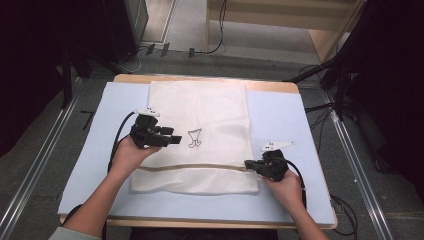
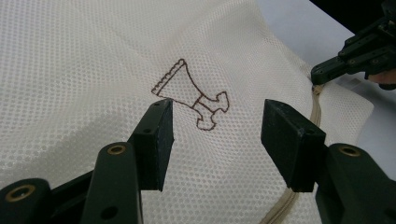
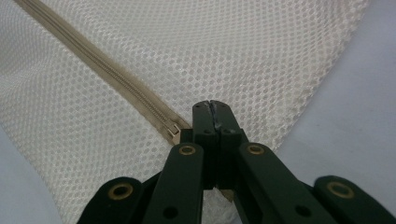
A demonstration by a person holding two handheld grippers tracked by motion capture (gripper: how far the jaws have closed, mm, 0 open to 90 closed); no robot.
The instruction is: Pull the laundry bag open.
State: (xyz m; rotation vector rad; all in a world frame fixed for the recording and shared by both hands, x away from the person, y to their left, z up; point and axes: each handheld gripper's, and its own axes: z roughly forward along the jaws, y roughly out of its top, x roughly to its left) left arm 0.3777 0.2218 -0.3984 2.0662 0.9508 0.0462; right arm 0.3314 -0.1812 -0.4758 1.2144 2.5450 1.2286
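On the pale blue mat (image 1: 280, 125) that covers your table lies a cream mesh laundry bag (image 1: 200, 115), its long axis running away from you, from the near edge toward the far edge of the table. Across its width near your end runs a tan zipper (image 1: 190, 168), side to side. No readable writing or brand shows on the bag; the one mark is a small brown outline emblem (image 2: 191, 93) stitched at mid-bag, a flared shape on a stepped foot, with its wide end toward the far upper left in the left gripper view. Your left gripper (image 2: 215, 126) hovers just above the mesh near that emblem, jaws spread wide with nothing between them. Your right gripper (image 3: 215, 109) sits at the bag's right edge, at the zipper's end, jaws pressed together right beside the metal zipper slider (image 3: 173, 131); whether they pinch the slider's pull tab or the mesh, you cannot tell from these views.
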